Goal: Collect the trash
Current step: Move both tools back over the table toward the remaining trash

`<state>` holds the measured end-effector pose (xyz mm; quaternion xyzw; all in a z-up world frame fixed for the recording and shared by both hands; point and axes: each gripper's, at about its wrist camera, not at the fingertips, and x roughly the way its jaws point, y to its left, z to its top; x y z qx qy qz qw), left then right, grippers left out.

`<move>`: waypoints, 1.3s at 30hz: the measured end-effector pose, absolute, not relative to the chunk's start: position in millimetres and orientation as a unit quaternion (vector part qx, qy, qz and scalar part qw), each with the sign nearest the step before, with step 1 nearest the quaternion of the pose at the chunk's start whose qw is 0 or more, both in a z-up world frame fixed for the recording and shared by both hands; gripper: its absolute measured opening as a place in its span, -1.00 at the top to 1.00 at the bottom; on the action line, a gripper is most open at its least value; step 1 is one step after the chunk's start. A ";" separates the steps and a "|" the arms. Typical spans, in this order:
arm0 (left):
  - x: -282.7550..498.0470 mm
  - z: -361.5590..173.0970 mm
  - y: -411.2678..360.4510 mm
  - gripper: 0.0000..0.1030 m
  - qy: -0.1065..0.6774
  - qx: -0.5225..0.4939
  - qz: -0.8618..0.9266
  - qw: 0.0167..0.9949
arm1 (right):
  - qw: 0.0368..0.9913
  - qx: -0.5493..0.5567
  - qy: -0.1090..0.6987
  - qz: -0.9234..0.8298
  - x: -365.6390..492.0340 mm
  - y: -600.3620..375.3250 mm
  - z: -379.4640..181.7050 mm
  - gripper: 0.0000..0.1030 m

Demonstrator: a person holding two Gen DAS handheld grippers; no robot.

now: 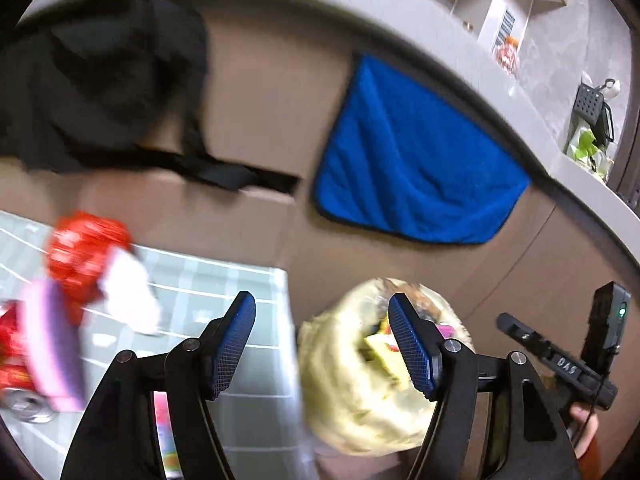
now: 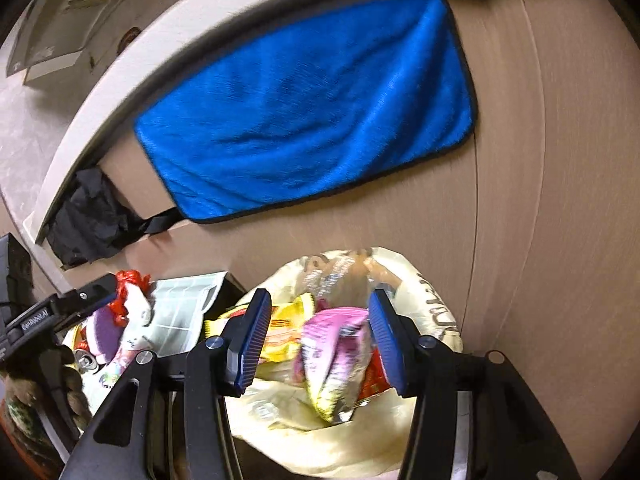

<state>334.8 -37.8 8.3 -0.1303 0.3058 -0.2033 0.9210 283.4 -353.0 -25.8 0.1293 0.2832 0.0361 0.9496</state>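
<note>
A pale yellow plastic bag (image 2: 432, 312) stands open on the floor, holding yellow, red and pink wrappers. My right gripper (image 2: 320, 340) is open right above the bag's mouth. A pink snack wrapper (image 2: 332, 344) shows between its blue pads without touching them. My left gripper (image 1: 322, 344) is open too, with nothing between its fingers, and hangs over the bag's (image 1: 352, 400) left edge. To the left lies loose trash: a red wrapper (image 1: 84, 256), a white crumpled piece (image 1: 132, 292), a purple item (image 1: 52, 344) and a can (image 1: 28, 404).
The trash lies on a pale green checked sheet (image 1: 224, 280). Behind it rises a brown cabinet front (image 2: 540, 160) with a blue cloth (image 2: 312, 112) and a black cloth (image 1: 100, 80) hanging from the counter edge. A hand (image 1: 584, 428) holds the right tool.
</note>
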 end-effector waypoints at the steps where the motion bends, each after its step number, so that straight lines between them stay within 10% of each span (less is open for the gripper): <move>1: 328.0 12.1 -27.2 -0.35 0.299 -0.122 -0.196 0.926 | 0.951 0.123 0.280 0.038 279.9 -346.2 -22.1 0.06; 34: 280.2 -88.6 267.3 -0.42 0.363 -0.284 -0.023 0.887 | 0.908 0.024 0.364 0.205 274.5 -106.2 -46.9 0.06; 39: 266.7 -67.4 237.2 -0.42 0.332 -0.154 -0.096 0.926 | 0.908 -0.014 0.362 0.211 267.5 -89.4 -49.7 0.06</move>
